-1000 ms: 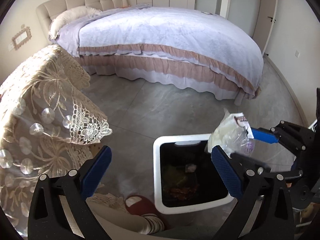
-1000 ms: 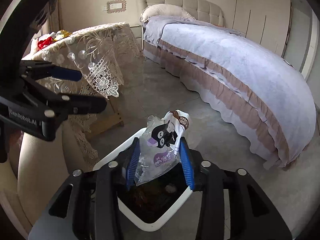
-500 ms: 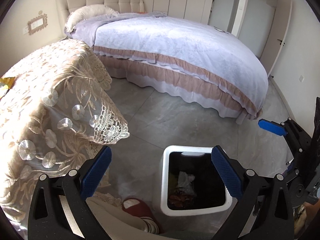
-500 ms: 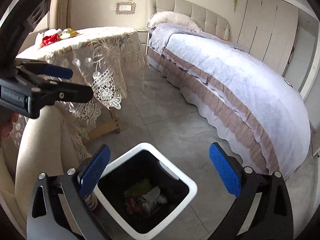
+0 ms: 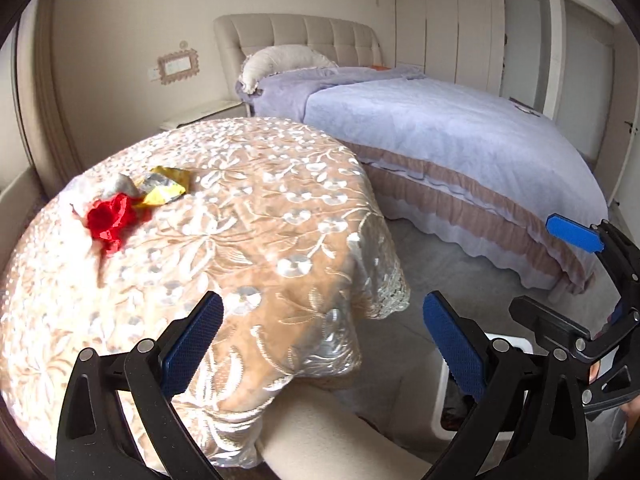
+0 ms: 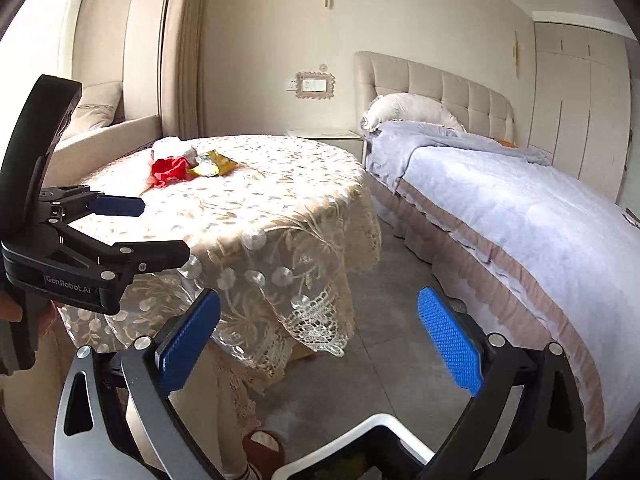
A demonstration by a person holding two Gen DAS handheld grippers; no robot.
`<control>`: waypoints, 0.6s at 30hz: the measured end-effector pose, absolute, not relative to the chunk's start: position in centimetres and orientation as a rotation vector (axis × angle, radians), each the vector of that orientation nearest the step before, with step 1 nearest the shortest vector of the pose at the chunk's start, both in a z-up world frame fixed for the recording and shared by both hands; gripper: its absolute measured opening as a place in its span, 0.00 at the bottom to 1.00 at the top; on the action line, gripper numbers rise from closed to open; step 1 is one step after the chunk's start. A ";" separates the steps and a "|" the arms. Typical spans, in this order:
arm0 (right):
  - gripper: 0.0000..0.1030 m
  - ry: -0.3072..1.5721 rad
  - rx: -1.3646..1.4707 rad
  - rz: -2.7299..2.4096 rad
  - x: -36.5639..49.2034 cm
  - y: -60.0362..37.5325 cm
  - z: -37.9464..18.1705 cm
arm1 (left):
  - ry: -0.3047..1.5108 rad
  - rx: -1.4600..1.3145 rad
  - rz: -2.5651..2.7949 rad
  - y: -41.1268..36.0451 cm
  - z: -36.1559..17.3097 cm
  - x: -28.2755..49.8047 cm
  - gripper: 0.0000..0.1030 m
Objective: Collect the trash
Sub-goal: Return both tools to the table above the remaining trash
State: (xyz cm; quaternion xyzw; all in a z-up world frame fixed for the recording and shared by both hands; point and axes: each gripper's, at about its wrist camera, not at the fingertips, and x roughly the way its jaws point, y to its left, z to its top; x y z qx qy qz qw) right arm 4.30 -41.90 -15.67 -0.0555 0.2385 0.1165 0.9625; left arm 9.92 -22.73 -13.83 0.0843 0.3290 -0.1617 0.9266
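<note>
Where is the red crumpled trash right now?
The red crumpled trash lies on the lace-covered table, at the left in both views, touching a yellow wrapper beside it.

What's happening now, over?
Left gripper and right gripper open, empty. Red wrapper and yellow wrapper on table. Nothing in the way.

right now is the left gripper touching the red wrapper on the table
Apart. The left wrist view shows the left gripper open and empty, with bare tablecloth between its fingertips and the red wrapper.
</note>
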 end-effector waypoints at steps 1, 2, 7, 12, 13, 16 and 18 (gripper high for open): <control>0.96 0.476 -0.125 0.253 4.6 -41.1 -15.4 | 0.671 0.161 -0.312 -21.8 -13.5 10.1 0.95; 0.96 0.471 -0.134 0.267 5.0 -40.3 -15.1 | 0.669 0.146 -0.294 -20.8 -13.2 10.3 0.95; 0.96 0.439 -0.157 0.344 6.6 -36.4 -13.7 | 0.656 0.083 -0.218 -16.1 -12.1 11.2 0.95; 0.96 0.426 -0.184 0.387 8.9 -32.6 -12.4 | 0.650 0.060 -0.118 -11.8 -11.4 12.6 0.95; 0.96 0.424 -0.184 0.396 9.4 -32.0 -12.2 | 0.652 0.053 -0.094 -10.8 -11.3 12.8 0.95; 0.96 0.423 -0.187 0.430 11.0 -30.1 -11.5 | 0.660 0.015 -0.051 -8.2 -11.1 13.9 0.95; 0.96 0.413 -0.196 0.450 11.8 -28.8 -11.1 | 0.659 -0.003 -0.030 -6.7 -10.8 14.5 0.95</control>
